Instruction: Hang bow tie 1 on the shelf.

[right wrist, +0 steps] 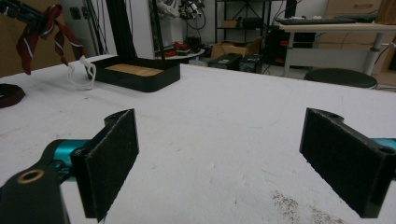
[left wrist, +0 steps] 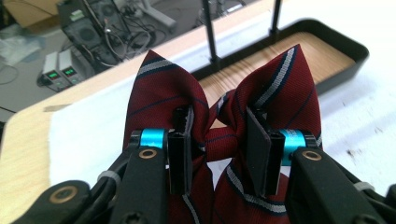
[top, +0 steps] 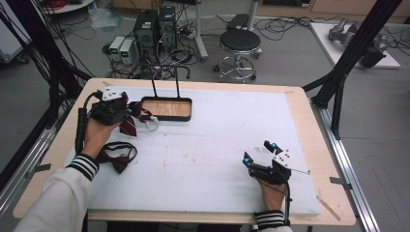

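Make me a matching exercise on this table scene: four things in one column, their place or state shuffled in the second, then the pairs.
Things:
1. red bow tie
2. dark bow tie
3. right tool
4. tray

Places or states:
A. flat on the white mat by the left sleeve
B. at the far side of the mat, with a wooden floor
C. clamped at its knot in the left tool, off the mat
D. open, with nothing between its pads

Pairs: 1-C, 2-A, 3-D, 4-B

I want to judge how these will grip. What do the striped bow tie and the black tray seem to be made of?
Striped bow tie: woven fabric, probably silk or polyester; fine ribbed weave, soft folds, slight sheen. Black tray: the dark rim looks like matte metal or plastic, which one is unclear; the floor looks like light wood, with visible grain lines.
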`<state>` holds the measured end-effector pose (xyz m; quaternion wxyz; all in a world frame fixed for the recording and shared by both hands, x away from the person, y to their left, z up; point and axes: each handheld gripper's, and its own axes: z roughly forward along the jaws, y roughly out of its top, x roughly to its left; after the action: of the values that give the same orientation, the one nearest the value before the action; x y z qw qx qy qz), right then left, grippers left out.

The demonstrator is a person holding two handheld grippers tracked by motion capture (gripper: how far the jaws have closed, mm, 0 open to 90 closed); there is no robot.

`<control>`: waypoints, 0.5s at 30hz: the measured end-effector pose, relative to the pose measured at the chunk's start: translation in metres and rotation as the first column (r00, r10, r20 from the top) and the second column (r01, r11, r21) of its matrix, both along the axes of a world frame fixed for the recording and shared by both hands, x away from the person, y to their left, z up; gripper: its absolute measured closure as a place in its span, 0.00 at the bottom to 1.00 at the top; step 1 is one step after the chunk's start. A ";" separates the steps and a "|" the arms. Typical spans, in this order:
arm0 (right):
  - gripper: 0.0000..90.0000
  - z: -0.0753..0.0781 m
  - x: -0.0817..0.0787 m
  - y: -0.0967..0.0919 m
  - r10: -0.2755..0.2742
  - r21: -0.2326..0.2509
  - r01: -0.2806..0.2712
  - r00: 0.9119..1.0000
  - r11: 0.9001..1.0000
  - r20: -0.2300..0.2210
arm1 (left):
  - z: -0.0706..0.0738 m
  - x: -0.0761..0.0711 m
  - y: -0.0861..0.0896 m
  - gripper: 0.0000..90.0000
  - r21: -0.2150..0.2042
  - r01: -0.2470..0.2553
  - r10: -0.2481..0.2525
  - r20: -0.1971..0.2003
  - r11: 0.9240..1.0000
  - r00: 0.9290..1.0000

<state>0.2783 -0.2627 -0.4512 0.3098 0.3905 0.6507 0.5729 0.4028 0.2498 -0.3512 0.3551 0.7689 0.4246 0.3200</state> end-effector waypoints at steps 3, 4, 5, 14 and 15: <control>0.12 0.000 0.000 0.000 0.000 0.001 0.000 1.000 1.000 0.000 | 0.005 0.000 0.003 0.72 -0.021 -0.003 0.004 0.025 1.000 1.000; 0.12 0.000 0.000 0.000 0.000 0.000 0.000 1.000 1.000 0.000 | 0.008 -0.001 0.004 0.72 -0.027 0.002 -0.001 0.040 1.000 0.999; 0.12 0.000 0.000 0.000 0.000 0.000 0.000 1.000 1.000 0.000 | 0.010 -0.001 0.005 0.72 -0.025 0.004 -0.003 0.046 1.000 0.999; 0.12 0.000 0.000 0.000 0.000 0.001 0.000 1.000 1.000 -0.003 | 0.028 0.000 0.006 0.72 -0.044 0.024 -0.019 0.105 0.999 0.994; 0.12 0.000 0.000 0.000 0.000 0.001 0.000 1.000 1.000 -0.003 | 0.030 0.001 0.006 0.72 -0.047 0.026 -0.020 0.110 0.999 0.994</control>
<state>0.2782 -0.2624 -0.4512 0.3085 0.3916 0.6510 0.5725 0.4035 0.2560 -0.3211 0.3999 0.7462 0.4033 0.3473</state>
